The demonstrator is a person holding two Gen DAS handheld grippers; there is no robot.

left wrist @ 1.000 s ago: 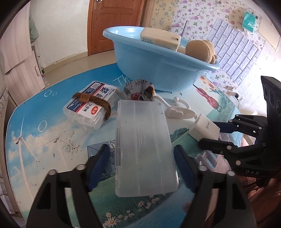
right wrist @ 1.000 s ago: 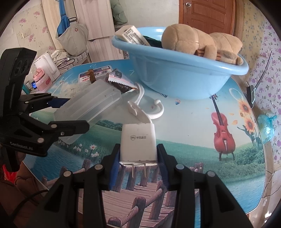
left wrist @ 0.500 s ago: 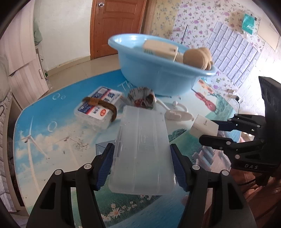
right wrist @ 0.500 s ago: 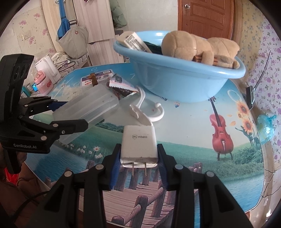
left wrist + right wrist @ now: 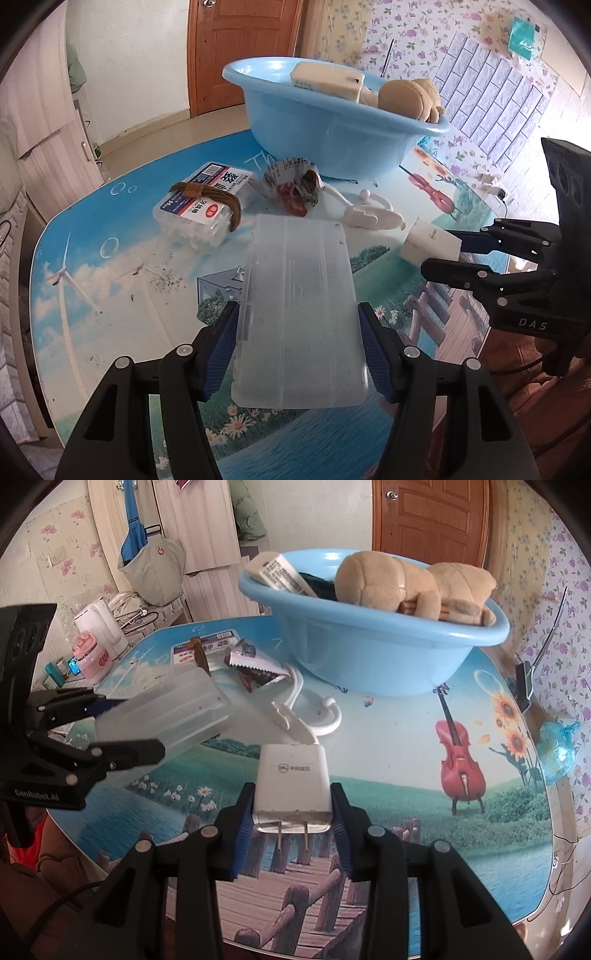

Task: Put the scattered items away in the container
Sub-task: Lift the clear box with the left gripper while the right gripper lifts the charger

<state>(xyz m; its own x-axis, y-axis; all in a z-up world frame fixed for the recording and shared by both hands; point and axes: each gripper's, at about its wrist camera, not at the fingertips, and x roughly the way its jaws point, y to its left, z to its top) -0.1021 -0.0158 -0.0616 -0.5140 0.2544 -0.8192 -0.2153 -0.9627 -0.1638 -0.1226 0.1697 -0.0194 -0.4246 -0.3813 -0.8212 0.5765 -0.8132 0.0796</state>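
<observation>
My left gripper (image 5: 299, 343) is shut on a long clear plastic case (image 5: 299, 314) and holds it above the table; it also shows in the right wrist view (image 5: 166, 712). My right gripper (image 5: 291, 816) is shut on a white charger plug (image 5: 291, 782), prongs toward the camera, lifted off the table; the plug shows in the left wrist view (image 5: 428, 243). The blue basin (image 5: 332, 136) stands at the far side, holding a tan plush toy (image 5: 402, 583) and a cream box (image 5: 328, 79).
On the table lie a toothpick box with a brown band (image 5: 203, 206), a crumpled snack wrapper (image 5: 295, 181) and a white hook (image 5: 369, 214), all in front of the basin. A kettle (image 5: 99, 627) and clutter stand beyond the table's left edge.
Both grippers have risen and pulled back a little from the basin, carrying the case and the plug. The items on the table have not moved.
</observation>
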